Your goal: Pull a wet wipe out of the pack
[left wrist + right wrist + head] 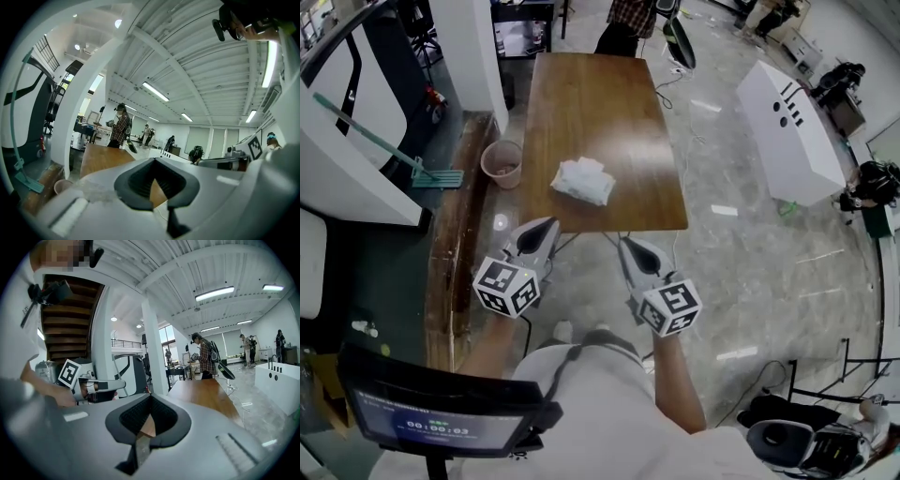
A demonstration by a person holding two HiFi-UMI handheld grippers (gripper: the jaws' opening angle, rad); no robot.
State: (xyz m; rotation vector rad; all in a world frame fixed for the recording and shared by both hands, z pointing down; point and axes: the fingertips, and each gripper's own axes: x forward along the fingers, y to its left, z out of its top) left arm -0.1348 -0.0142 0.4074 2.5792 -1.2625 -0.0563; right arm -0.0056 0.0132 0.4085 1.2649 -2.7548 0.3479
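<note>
Wet wipe pack (pixel 582 180), on counter (pixel 591 103): head view only. Left tongs (pixel 539 228), right tongs (pixel 635 246): both closed, empty, short of the counter edge.

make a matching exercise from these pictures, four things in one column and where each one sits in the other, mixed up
Things
1 wet wipe pack
2 pink bucket
3 left gripper
4 white box

Places
A on the floor, right of the table in the head view
B held in the air, short of the table's near edge
C on the table, toward its near edge
D on the floor by the table's left edge

Pairs: 1-C, 2-D, 3-B, 4-A
</note>
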